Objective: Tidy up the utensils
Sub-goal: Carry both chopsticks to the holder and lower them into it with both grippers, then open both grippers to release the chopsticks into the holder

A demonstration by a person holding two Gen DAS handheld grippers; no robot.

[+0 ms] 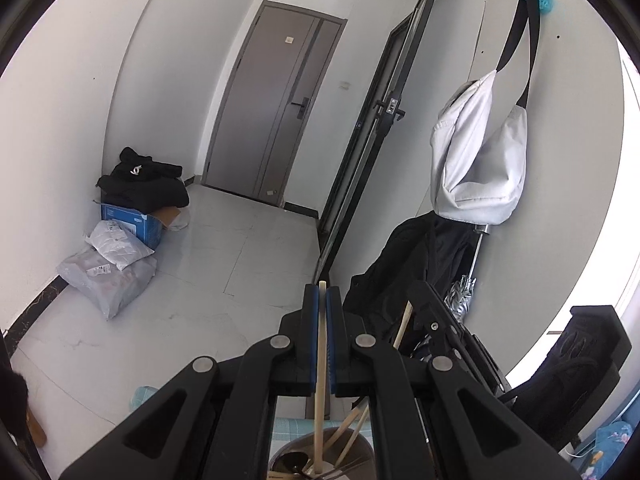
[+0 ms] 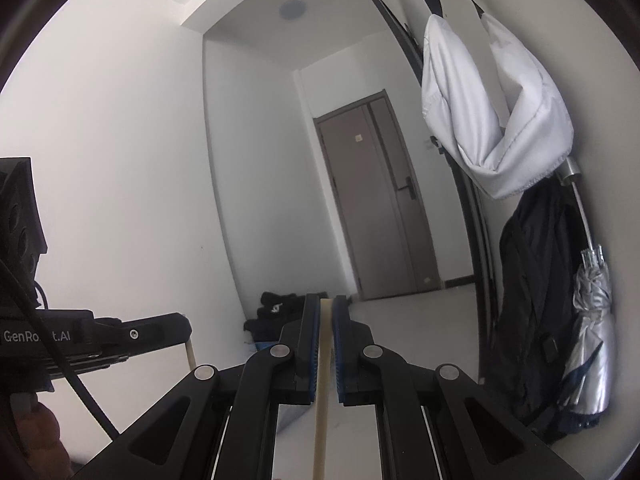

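My left gripper [image 1: 322,292] is shut on a pale wooden chopstick [image 1: 321,384] that stands upright, its lower end down in a round metal utensil holder [image 1: 356,446] at the bottom of the left wrist view. The holder has other chopsticks [image 1: 352,426] and a dark spoon [image 1: 292,462] in it. My right gripper [image 2: 327,304] is shut on another pale chopstick [image 2: 322,408], held upright and raised. The right gripper also shows in the left wrist view [image 1: 444,320], to the right, with its chopstick [image 1: 402,330]. The left gripper shows at the left of the right wrist view [image 2: 160,328].
A teal checked cloth [image 1: 290,430] lies under the holder. A white bag [image 1: 480,160], a black jacket [image 1: 404,264] and a silver umbrella [image 2: 588,340] hang on the right wall. Parcels and a blue box [image 1: 120,248] sit on the floor at left. A grey door [image 1: 276,108] is ahead.
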